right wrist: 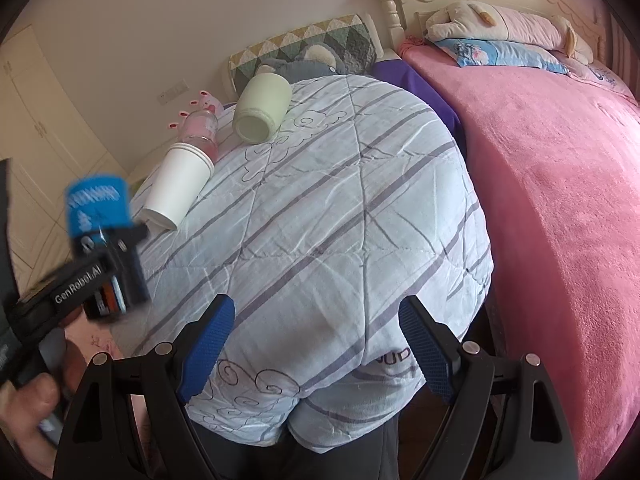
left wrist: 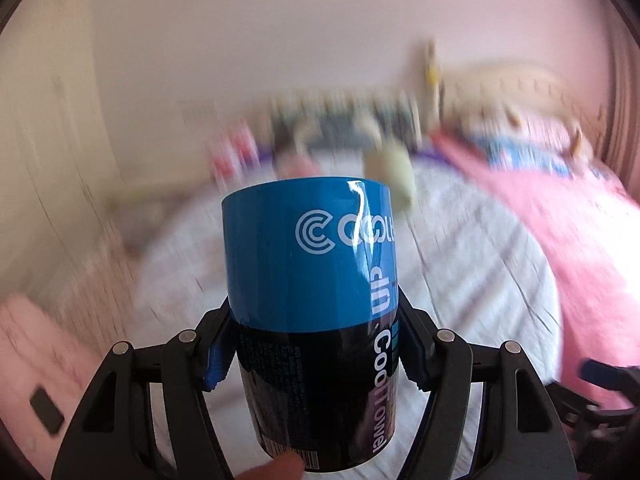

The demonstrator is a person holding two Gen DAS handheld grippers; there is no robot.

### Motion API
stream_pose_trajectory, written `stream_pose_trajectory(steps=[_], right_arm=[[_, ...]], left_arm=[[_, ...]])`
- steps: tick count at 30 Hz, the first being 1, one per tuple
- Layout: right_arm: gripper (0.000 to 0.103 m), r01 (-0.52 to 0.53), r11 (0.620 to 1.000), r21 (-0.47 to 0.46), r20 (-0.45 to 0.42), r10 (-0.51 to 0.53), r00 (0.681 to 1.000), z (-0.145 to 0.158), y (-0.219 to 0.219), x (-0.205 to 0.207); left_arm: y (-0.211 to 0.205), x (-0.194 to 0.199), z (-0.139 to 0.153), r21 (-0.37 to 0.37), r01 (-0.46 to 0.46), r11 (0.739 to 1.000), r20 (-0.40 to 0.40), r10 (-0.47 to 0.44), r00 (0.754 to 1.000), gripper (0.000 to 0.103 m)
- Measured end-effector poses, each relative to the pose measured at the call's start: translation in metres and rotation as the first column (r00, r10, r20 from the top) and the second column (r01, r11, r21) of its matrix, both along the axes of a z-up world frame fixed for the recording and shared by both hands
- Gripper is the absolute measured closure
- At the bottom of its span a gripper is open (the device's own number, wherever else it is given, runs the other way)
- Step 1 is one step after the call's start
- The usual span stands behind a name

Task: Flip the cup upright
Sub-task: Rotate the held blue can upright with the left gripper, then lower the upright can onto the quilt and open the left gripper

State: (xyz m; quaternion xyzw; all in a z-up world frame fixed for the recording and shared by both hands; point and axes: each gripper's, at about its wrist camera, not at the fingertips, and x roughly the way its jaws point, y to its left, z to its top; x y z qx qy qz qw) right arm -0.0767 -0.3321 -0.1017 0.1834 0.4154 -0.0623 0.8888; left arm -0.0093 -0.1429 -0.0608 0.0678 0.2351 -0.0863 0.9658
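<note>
My left gripper (left wrist: 314, 354) is shut on a blue and black cup (left wrist: 310, 280) with white lettering and holds it in the air, standing roughly on end. The background of the left wrist view is motion-blurred. In the right wrist view the same cup (right wrist: 98, 206) and the left gripper (right wrist: 116, 256) show blurred at the left, above the quilt's edge. My right gripper (right wrist: 316, 354) is open and empty over the near end of the striped quilt (right wrist: 320, 220).
On the quilt's far left lie a stack of white paper cups (right wrist: 176, 186), a pale green jar (right wrist: 262, 108) and a pink bottle (right wrist: 202, 128), all on their sides. A pink blanket (right wrist: 552, 184) covers the bed at right. Pillows and plush toys sit at the headboard.
</note>
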Motion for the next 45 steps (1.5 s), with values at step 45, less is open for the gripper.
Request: stream_pose_trajectory(steps=[45], right_arm=[[0.018, 0.021, 0.993, -0.119, 0.094, -0.010, 0.996, 0.045, 0.060, -0.026]], left_arm=[[0.040, -0.078, -0.005, 0.004, 0.077, 0.997, 0.244, -0.076, 0.967, 0.000]])
